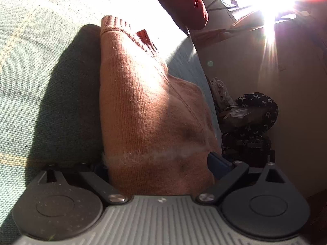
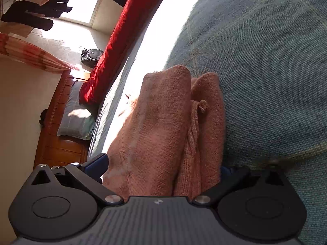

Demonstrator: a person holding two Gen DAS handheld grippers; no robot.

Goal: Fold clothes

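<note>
A salmon-orange knit sweater (image 1: 147, 106) lies folded on the blue-green checked bedsheet (image 1: 40, 81), its ribbed hem at the far end. My left gripper (image 1: 159, 163) stands wide open around the sweater's near end; its blue right pad (image 1: 218, 163) sits at the fabric's edge and the left one is hidden behind the knit. In the right wrist view the same sweater (image 2: 163, 112) shows as a thick, doubled-over bundle. My right gripper (image 2: 161, 165) is set wide around that bundle, which fills the whole gap and bulges past the blue left pad (image 2: 98, 163).
A red blanket (image 2: 114, 40) lies along the bed's far side, with a pillow (image 2: 77, 114) against a wooden headboard (image 2: 59, 138). A black backpack (image 2: 92, 55) sits on the floor. Dark clothes (image 2: 36, 12) hang near a bright window. A star-patterned cloth (image 1: 257, 110) is piled beside the bed.
</note>
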